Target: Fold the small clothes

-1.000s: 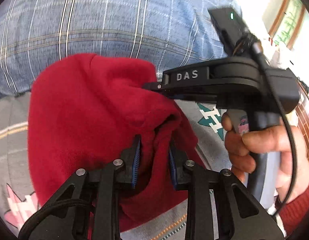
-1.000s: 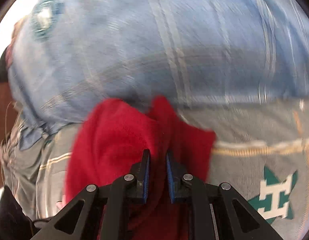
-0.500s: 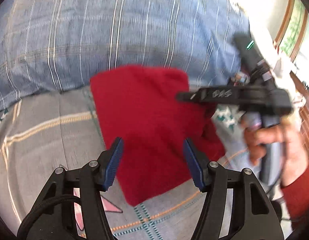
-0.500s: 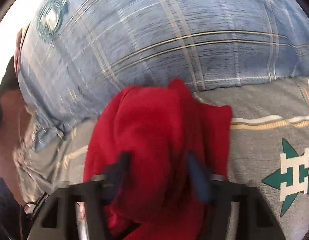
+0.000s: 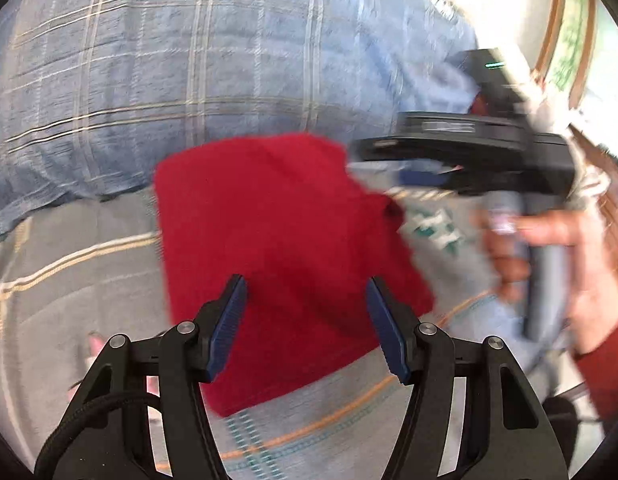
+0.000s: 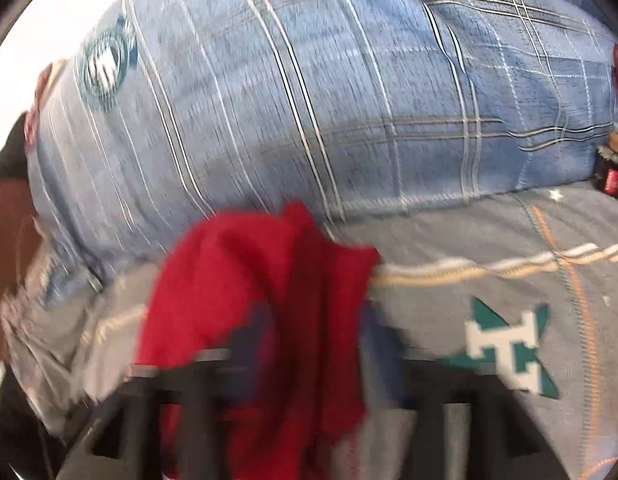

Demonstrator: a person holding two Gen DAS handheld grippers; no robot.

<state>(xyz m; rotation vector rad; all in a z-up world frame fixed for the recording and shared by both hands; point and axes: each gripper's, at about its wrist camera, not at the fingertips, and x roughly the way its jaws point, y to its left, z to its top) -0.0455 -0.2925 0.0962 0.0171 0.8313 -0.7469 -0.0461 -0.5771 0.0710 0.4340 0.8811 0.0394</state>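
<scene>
A small red fleece garment (image 5: 277, 240) lies folded on the grey patterned bedsheet (image 5: 69, 280). My left gripper (image 5: 305, 300) hovers over its near edge, open, its blue pads clear of the cloth. The right gripper (image 5: 393, 160) shows blurred at the garment's right corner, held by a hand (image 5: 549, 256). In the right wrist view the red garment (image 6: 249, 300) lies crumpled below the right gripper (image 6: 313, 344); its jaws are opening, blurred, with cloth lying between them but not pinched.
A big blue plaid pillow (image 5: 189, 60) rises right behind the garment, also the pillow (image 6: 329, 100) in the right wrist view. The sheet carries a green star print (image 6: 509, 352). Wooden furniture (image 5: 605, 184) stands at the far right.
Both grippers let go of the red garment and spread their jaws. Both pulled back and up, and the garment dropped flat on the sheet.
</scene>
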